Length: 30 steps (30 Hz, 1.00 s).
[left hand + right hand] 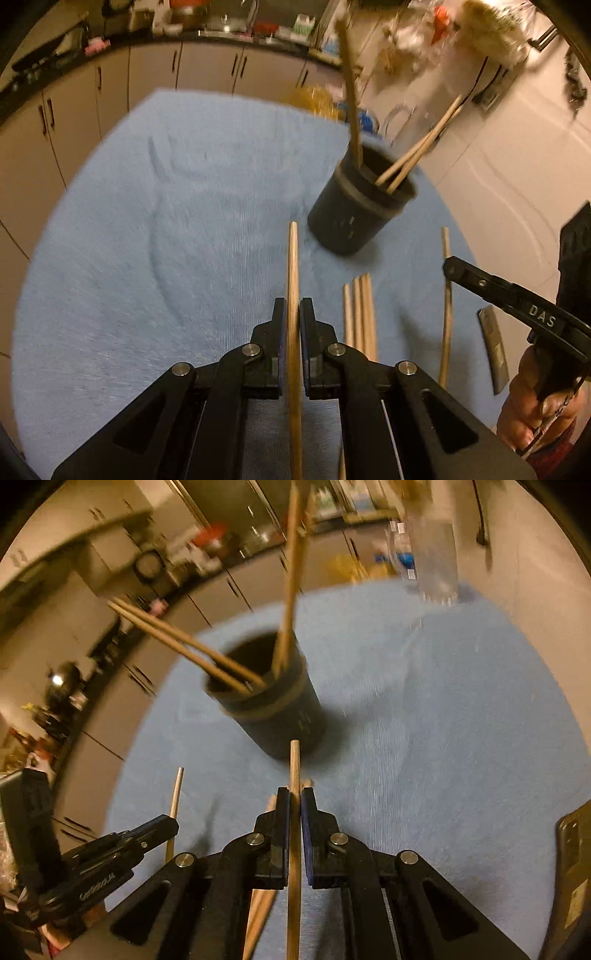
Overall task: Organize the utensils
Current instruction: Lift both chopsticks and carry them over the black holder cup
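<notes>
Your left gripper (293, 321) is closed on a wooden stick (293, 280), light, stiff and smooth, so it can pivot or slide between the pads; take it near mid-length. Three loose sticks (360, 314) lie on the blue cloth (147, 240). The dark cup (360, 206), already holding three, looks tippy. Your right gripper (294, 805) pinches another stick (294, 768) just short of that cup.

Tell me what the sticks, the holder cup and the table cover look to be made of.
Chopstick in left gripper jaws: pale matte wood or bamboo, uncoated look. Right gripper holds a similar one. Holder cup: dark matte, probably plastic, with a lighter band near the rim. Blue cover: soft napped fabric, fine ribbed weave.
</notes>
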{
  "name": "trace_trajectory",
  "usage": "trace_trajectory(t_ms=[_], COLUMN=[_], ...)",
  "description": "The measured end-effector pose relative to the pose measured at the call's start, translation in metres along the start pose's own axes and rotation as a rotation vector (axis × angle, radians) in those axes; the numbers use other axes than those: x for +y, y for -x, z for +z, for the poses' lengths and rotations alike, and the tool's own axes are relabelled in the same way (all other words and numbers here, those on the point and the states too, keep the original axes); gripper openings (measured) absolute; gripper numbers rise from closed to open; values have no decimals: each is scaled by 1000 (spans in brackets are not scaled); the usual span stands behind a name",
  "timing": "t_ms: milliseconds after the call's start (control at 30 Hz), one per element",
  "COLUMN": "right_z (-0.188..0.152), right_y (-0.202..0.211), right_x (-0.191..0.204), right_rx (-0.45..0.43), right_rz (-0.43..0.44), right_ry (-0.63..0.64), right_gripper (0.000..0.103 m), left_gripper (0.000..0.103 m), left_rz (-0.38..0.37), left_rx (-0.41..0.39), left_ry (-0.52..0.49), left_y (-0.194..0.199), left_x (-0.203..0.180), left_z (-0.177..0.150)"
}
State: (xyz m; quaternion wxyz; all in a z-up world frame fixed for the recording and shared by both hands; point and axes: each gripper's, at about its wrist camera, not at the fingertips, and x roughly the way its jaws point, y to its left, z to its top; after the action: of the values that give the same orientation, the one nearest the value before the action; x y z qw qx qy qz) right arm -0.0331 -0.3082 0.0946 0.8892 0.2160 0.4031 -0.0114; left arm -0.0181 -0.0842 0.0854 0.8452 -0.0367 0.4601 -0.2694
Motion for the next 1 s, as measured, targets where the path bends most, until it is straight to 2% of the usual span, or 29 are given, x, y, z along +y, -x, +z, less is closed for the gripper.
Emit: trace_trajectory(t_ms=[133, 267, 367, 767, 1000], right_z=[-3, -3, -2, -8, 1], right_y=[36, 56, 61, 91, 107], right_x=[8, 16, 26, 22, 21], right_rx=[-138, -214, -245, -324, -370], right_rz=[45, 76, 83, 97, 103], right_ry=[29, 41, 47, 39, 38], right_gripper=[6, 6, 6, 6, 6], left_gripper=[6, 6, 6, 6, 6], left_rz=[-7, 1, -3, -11, -3], left_rx=[-73, -119, -131, -196, -240], left_ry=[-7, -30, -43, -72, -89], left_y=[27, 49, 56, 78, 93], left_x=[-8, -18, -23, -39, -48], left_z=[6, 6, 9, 7, 23])
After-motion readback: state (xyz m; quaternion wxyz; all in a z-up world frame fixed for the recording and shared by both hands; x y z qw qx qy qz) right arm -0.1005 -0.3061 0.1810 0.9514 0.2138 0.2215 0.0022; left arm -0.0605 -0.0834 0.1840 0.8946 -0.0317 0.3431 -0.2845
